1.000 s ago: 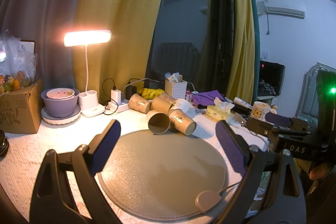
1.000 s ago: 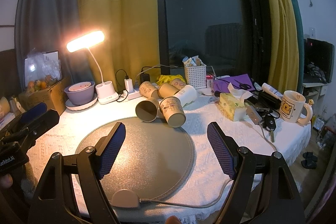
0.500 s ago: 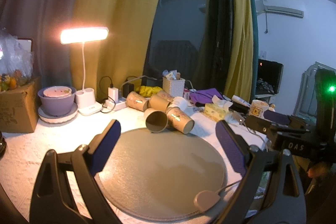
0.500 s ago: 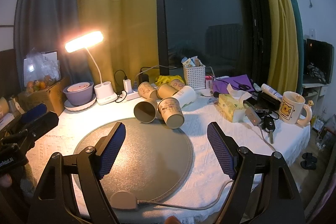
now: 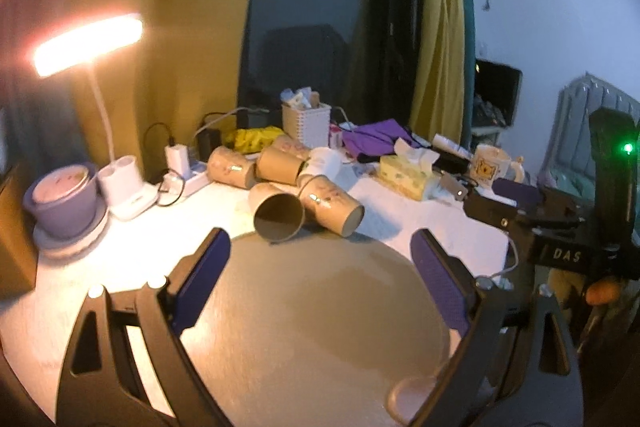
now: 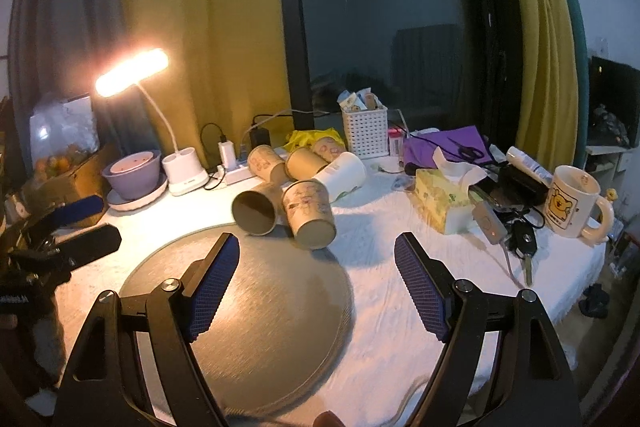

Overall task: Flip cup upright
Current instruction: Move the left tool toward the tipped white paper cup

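Brown paper cup (image 6: 256, 211) lies on its side, mouth showing; both grippers' jaws gape wide

Two wrist cameras, low over the desk (image 6: 400, 307), both facing the window.

Each looks forward between its own jaws. Both share the round mat (image 5: 320, 307), toppled cups (image 6: 308, 211) and lamp (image 6: 132, 71); each sees the other's gripper at its frame edge.
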Tool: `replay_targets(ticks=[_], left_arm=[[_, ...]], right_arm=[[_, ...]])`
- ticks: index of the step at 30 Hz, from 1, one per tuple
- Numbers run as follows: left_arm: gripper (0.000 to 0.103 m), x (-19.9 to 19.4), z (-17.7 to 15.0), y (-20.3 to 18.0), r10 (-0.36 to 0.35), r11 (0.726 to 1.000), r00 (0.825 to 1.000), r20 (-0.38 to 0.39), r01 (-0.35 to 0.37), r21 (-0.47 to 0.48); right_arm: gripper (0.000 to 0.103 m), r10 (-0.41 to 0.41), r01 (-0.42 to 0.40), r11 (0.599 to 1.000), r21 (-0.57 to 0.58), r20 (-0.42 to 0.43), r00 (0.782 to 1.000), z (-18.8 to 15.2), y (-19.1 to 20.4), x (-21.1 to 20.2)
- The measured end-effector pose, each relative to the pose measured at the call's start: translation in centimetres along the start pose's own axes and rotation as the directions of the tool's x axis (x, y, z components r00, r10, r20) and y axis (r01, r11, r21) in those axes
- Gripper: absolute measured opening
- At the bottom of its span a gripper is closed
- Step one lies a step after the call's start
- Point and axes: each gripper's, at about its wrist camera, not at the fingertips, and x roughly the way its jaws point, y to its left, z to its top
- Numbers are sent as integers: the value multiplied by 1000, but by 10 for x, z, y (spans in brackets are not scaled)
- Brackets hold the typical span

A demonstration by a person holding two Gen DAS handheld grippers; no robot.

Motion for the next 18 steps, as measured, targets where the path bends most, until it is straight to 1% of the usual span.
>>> replay_targets(ticks=[2, 4, 11, 13, 15, 18], left_arm=[[93, 15, 10, 3, -8, 1000, 1000, -9, 8, 24], [93, 36, 23, 4, -20, 999, 998, -54, 22, 44], [93, 95, 58, 6, -34, 994, 989, -142, 48, 96], [93, 115, 69, 5, -36, 992, 984, -175, 56, 116], [93, 131, 77, 3, -39, 990, 980, -193, 64, 123], [93, 160, 91, 1, -60, 988, 969, -240, 92, 125]], right_arm=[[83, -4, 4, 1000, 11, -14, 1000, 6, -7, 15], [83, 3, -2, 999, 35, -34, 999, 13, -18, 30], [83, 14, -10, 997, 74, -51, 999, 35, -46, 71], [83, 11, -6, 997, 79, -56, 998, 40, -55, 82], [83, 11, -5, 996, 89, -60, 998, 44, -63, 93], [83, 4, 3, 994, 107, -68, 998, 50, -78, 110]])
